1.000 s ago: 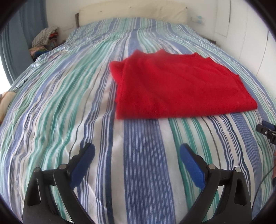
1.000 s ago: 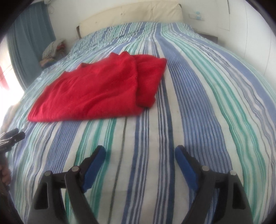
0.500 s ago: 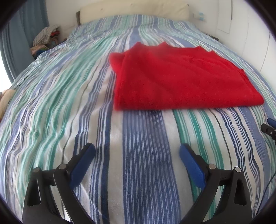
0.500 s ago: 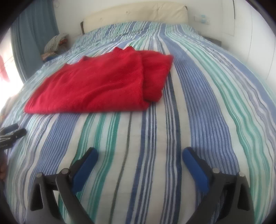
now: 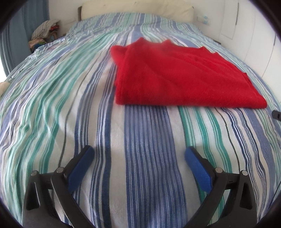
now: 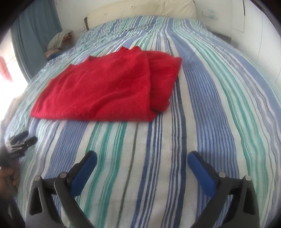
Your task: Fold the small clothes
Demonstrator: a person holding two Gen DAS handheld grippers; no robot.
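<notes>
A red sweater (image 5: 184, 75) lies folded and flat on the striped bedspread (image 5: 52, 105), collar toward the headboard. In the right wrist view the sweater (image 6: 105, 87) shows one side folded over, with a sleeve edge at its right. My left gripper (image 5: 139, 150) hovers open over bare bedspread, short of the sweater's near edge. My right gripper (image 6: 142, 154) is likewise short of the sweater; its jaws are opening and nothing is between them. The left gripper (image 6: 21, 140) also shows at that view's left edge, with a hand behind it.
A cream headboard (image 5: 137, 7) stands at the far end of the bed. A pile of clothes (image 5: 44, 30) sits beside the bed at the far left, next to a blue curtain (image 6: 33, 35). White walls close the right side.
The right gripper's jaws have spread wider. The left jaws stand as before. The sweater has not moved on the bed.
</notes>
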